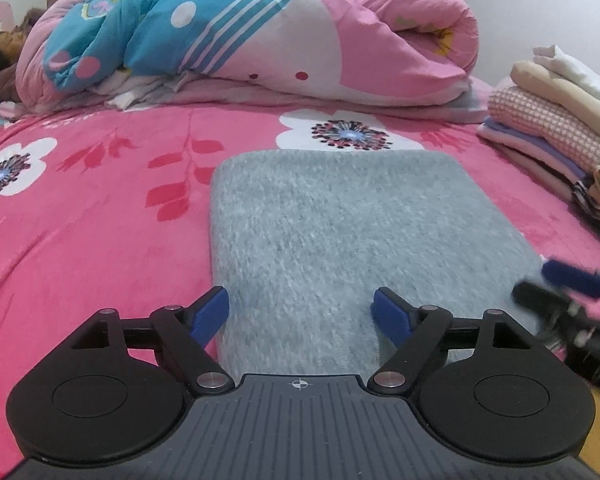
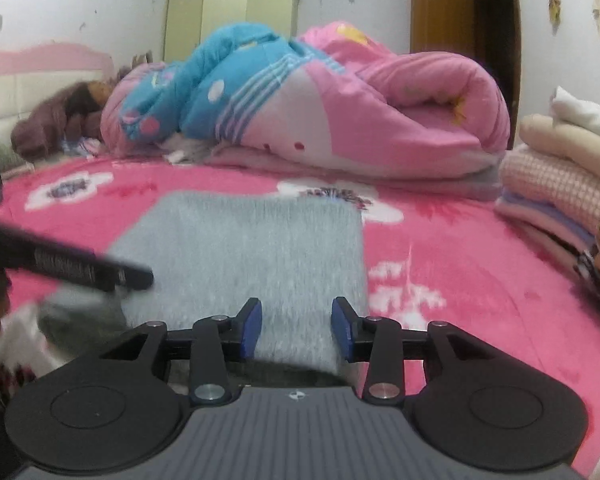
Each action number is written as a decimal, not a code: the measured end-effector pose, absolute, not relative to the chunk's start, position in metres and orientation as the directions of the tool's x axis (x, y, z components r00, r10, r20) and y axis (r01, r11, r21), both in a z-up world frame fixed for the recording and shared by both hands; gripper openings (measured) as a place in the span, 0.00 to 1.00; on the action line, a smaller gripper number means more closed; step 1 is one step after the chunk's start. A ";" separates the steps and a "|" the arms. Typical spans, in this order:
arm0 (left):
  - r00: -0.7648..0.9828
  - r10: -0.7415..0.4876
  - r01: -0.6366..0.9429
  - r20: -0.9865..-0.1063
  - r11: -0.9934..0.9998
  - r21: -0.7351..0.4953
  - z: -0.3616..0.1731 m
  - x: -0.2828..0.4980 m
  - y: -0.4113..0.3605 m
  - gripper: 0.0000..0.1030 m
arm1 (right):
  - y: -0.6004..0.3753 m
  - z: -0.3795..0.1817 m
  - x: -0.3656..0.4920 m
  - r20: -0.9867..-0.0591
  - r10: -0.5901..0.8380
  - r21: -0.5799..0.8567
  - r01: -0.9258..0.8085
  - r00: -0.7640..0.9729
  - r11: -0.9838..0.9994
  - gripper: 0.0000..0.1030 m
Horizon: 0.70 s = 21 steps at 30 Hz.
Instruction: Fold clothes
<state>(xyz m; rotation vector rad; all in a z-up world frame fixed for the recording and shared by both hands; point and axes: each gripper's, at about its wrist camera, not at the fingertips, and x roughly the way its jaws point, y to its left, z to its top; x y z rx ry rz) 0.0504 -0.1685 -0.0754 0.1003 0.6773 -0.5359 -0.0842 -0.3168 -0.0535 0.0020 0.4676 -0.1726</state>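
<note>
I observe the grey garment (image 1: 340, 248) lying flat on the bed (image 1: 92, 240), folded into a neat rectangle on the pink flowered cover. My left claw (image 1: 301, 312) stands at the garment's near edge with its blue fingers (image 1: 210, 314) spread wide apart, holding nothing. My right claw (image 2: 296, 330) sits over the near right corner of the same garment, its fingers parted and empty; the cloth shows in the gap between them. From the left wrist view, the right claw appears blurred at the garment's right edge. A stack of folded clothes (image 1: 556, 128) rests at the bed's right side, well apart from the garment. A rolled pink and blue quilt (image 2: 300, 104) lies behind.
</note>
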 end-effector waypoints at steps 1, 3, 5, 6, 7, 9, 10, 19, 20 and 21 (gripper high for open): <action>0.651 -0.438 0.502 -0.621 0.861 -0.081 -0.076 0.050 -0.169 0.79 | -0.316 -0.054 -0.089 -0.451 -0.166 -0.039 0.166 0.877 0.985 0.41; 0.652 -0.436 0.501 -0.620 0.862 -0.079 -0.076 0.051 -0.169 0.79 | -0.314 -0.056 -0.097 -0.455 -0.166 -0.041 0.166 0.875 0.985 0.41; 0.652 -0.436 0.500 -0.621 0.862 -0.081 -0.076 0.051 -0.168 0.80 | -0.314 -0.054 -0.104 -0.456 -0.169 -0.038 0.171 0.874 0.985 0.41; 0.652 -0.435 0.499 -0.621 0.863 -0.080 -0.076 0.051 -0.168 0.80 | -0.315 -0.052 -0.106 -0.454 -0.171 -0.034 0.175 0.874 0.984 0.41; 0.653 -0.433 0.498 -0.621 0.864 -0.079 -0.076 0.051 -0.169 0.80 | -0.316 -0.049 -0.108 -0.453 -0.174 -0.030 0.180 0.875 0.983 0.41; 0.654 -0.432 0.497 -0.621 0.864 -0.077 -0.076 0.051 -0.169 0.80 | -0.318 -0.043 -0.113 -0.449 -0.178 -0.023 0.188 0.875 0.982 0.41; 0.655 -0.431 0.496 -0.621 0.865 -0.077 -0.076 0.051 -0.169 0.80 | -0.319 -0.040 -0.115 -0.448 -0.180 -0.019 0.192 0.876 0.981 0.41; 0.659 -0.426 0.496 -0.620 0.866 -0.067 -0.077 0.050 -0.170 0.81 | -0.320 -0.039 -0.100 -0.418 -0.168 0.001 0.185 0.893 0.983 0.41; 0.659 -0.426 0.496 -0.620 0.866 -0.067 -0.077 0.050 -0.170 0.81 | -0.321 -0.043 -0.098 -0.430 -0.169 0.002 0.188 0.887 0.982 0.41; 0.659 -0.426 0.496 -0.620 0.865 -0.067 -0.077 0.050 -0.170 0.81 | -0.321 -0.047 -0.097 -0.438 -0.169 0.004 0.190 0.883 0.982 0.41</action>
